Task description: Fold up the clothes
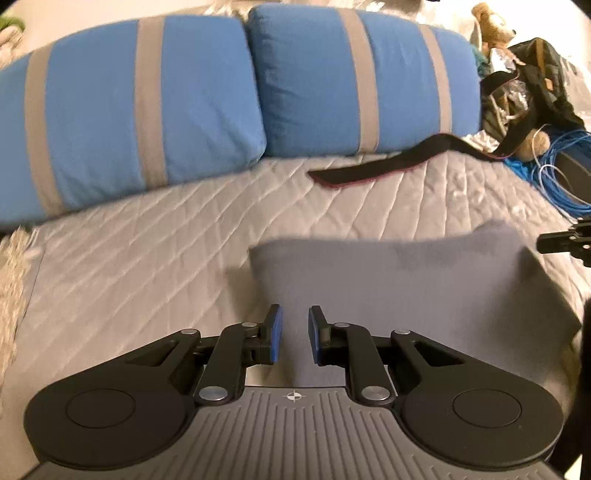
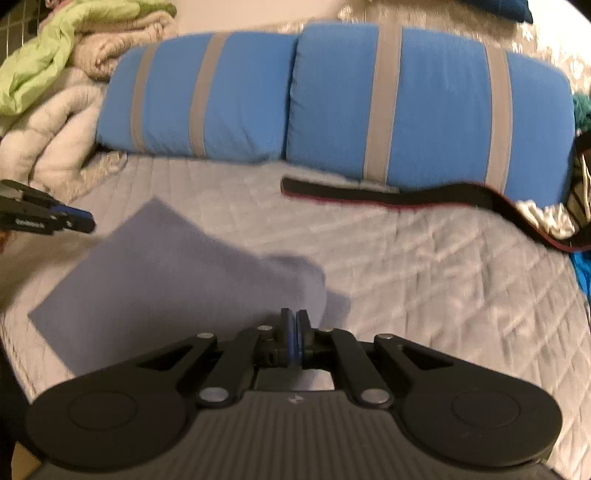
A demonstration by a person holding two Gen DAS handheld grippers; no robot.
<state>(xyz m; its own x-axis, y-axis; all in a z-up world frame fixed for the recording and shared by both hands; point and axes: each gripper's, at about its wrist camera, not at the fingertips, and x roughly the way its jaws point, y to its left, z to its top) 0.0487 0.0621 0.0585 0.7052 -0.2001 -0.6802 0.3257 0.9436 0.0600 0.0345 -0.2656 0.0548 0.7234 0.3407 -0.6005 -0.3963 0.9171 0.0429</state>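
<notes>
A grey-blue folded cloth lies flat on the quilted grey bedspread. My left gripper hovers open over the cloth's near left edge, with nothing between its blue pads. In the right wrist view it shows at the far left, beside the cloth's far corner. My right gripper is shut, pads together, at the cloth's near right edge where a soft fold bulges; no fabric shows between the pads. In the left wrist view the right gripper sits just off the cloth's right corner.
Two blue pillows with grey stripes line the head of the bed. A black strap with a red edge trails from a dark bag. Blue cable and a stuffed toy are at the right. Beige and green blankets pile left.
</notes>
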